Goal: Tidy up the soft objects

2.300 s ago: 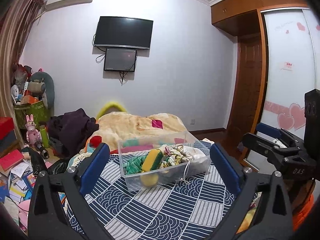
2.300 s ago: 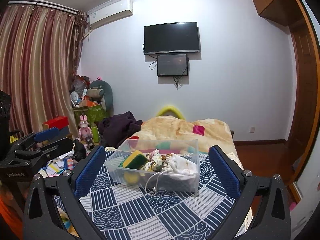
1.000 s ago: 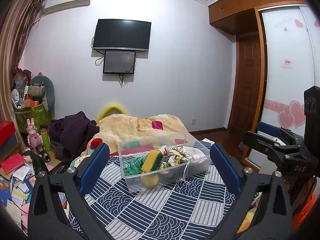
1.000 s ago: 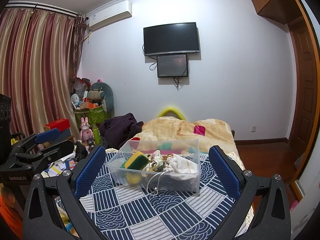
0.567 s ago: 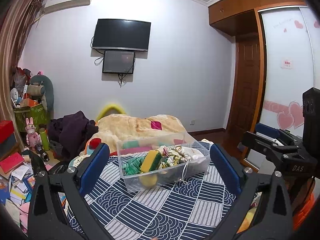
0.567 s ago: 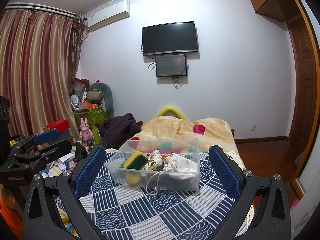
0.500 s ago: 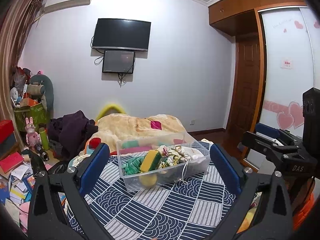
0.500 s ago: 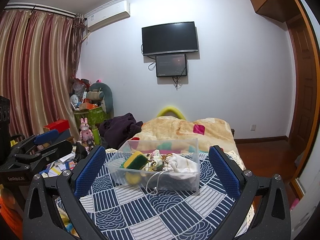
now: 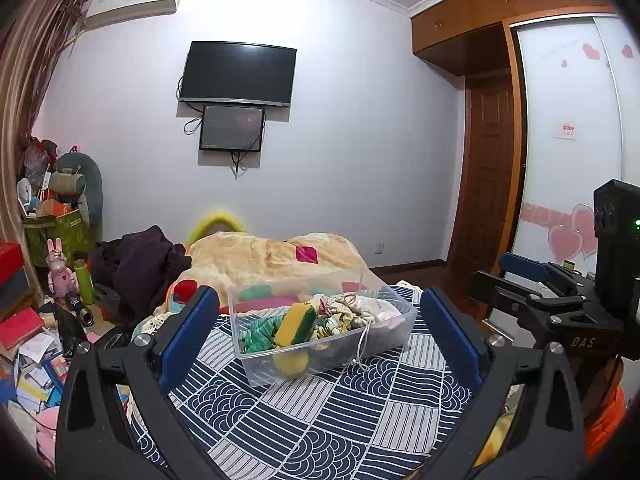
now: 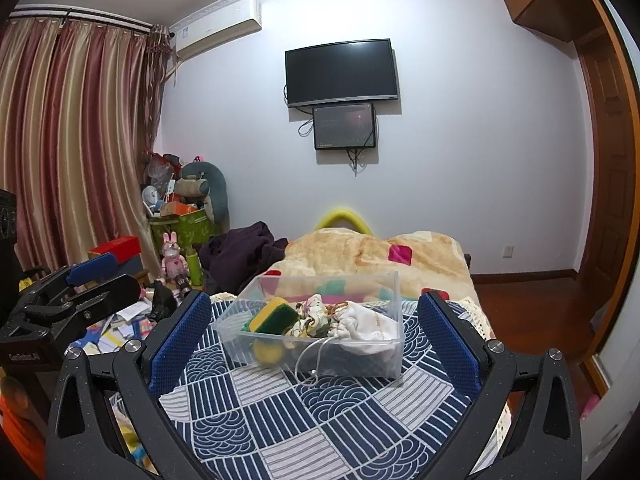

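A clear plastic bin (image 9: 256, 364) stands on a blue and white patterned cloth (image 9: 320, 420). It holds a yellow-green sponge (image 9: 295, 323), a green cloth (image 9: 256, 332), a floral cloth and a white drawstring pouch (image 9: 380, 312). The bin also shows in the right wrist view (image 10: 394, 356), with the sponge (image 10: 272, 316) and pouch (image 10: 368, 332). My left gripper (image 9: 320, 332) is open and empty, held back from the bin. My right gripper (image 10: 314, 332) is open and empty, also short of the bin. Each gripper shows at the edge of the other's view.
A beige blanket (image 9: 260, 256) and a dark garment (image 9: 140, 268) lie behind the bin. Books, toys and boxes clutter the floor at left (image 9: 32, 344). A wooden door and wardrobe (image 9: 488, 200) stand at right. A TV (image 10: 342, 72) hangs on the far wall.
Both grippers stay open and nearly still; the views shift only slightly. The bin and its contents have not moved.
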Tool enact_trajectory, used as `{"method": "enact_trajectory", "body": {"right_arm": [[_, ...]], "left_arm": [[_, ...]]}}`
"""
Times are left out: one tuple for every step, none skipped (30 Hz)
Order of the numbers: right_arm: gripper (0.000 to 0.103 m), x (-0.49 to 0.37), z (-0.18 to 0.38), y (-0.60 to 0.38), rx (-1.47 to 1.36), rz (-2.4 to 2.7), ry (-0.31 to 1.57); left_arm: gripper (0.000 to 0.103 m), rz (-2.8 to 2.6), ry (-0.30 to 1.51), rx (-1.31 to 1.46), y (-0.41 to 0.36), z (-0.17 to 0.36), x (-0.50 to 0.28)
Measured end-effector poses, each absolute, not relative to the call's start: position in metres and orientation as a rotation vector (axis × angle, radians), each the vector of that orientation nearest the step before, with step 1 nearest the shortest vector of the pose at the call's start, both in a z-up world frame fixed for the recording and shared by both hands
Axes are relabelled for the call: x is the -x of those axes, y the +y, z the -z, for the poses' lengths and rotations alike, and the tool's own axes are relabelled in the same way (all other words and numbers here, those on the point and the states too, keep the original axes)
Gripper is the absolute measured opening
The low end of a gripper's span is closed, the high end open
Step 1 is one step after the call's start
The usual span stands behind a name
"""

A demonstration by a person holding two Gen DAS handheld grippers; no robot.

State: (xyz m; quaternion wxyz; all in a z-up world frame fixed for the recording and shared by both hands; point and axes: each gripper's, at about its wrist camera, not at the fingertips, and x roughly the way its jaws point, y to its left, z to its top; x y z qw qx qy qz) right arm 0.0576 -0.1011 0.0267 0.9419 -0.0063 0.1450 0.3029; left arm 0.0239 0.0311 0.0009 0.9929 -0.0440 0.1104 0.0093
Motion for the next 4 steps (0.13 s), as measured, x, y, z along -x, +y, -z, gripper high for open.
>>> {"method": "enact_trajectory", "body": {"right_arm": [[0.103, -0.058, -0.0259, -0.1007, 0.013, -0.618, 0.297], [0.103, -0.0581, -0.0259, -0.1006, 0.012, -0.618, 0.298], [0.103, -0.0578, -0.0252, -0.1005, 0.012, -0.618, 0.299], [0.103, -0.0581, -0.0252, -0.1003, 0.012, -0.619, 0.301]], "left_arm": [[0.102, -0.019, 0.221, 0.087, 0.0309, -0.0009, -0.024], [0.102, -0.017, 0.222, 0.086, 0.0306, -0.0005, -0.0241], [0.102, -0.016, 0.224, 0.086, 0.0304, -0.0001, -0.0245], [0.102, -0.016, 0.226, 0.088, 0.0305, 0.0005, -0.025]]}}
